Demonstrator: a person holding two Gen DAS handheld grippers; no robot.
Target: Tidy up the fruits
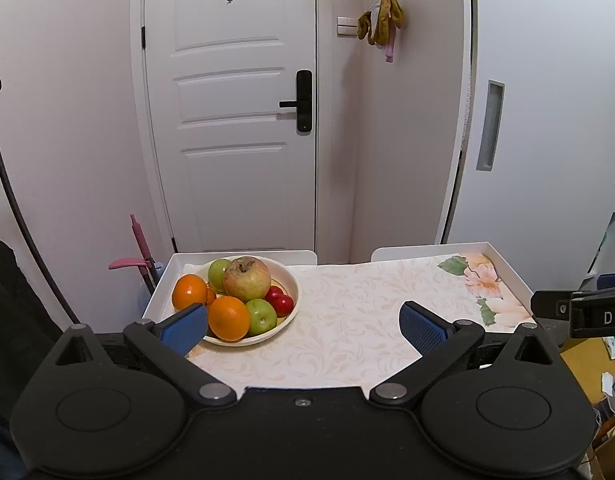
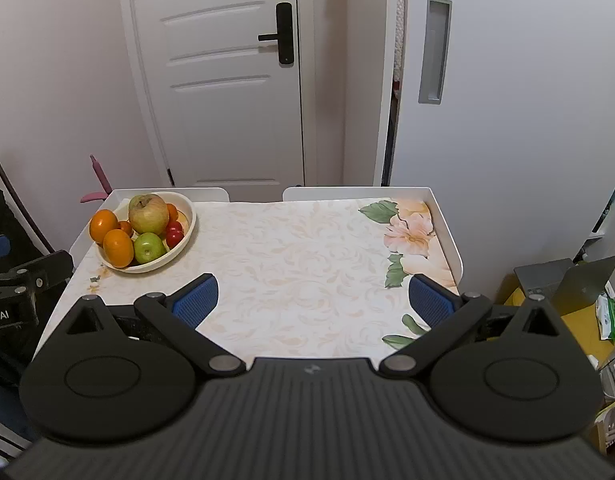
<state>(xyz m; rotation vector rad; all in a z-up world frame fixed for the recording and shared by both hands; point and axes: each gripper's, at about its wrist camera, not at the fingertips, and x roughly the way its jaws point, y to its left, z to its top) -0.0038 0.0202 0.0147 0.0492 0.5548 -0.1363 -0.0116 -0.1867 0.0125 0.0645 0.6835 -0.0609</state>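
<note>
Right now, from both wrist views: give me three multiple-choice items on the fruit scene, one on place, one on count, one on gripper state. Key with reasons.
1. Where does the cream round fruit bowl sit on the floral-cloth table?
A. far left corner
B. centre
C. far right corner

2. How many large oranges are in the bowl?
A. none
B. two
C. five

3. What state is the left gripper in?
A. shut on the big reddish-green apple
B. shut on nothing
C. open, holding nothing

Key: 1 A, the bowl lies by the table's far left rim in both views. 2 B, two big oranges show at the bowl's left and front. 3 C, the blue-padded jaws stand wide apart with bare cloth between; the right gripper is the same.
</note>
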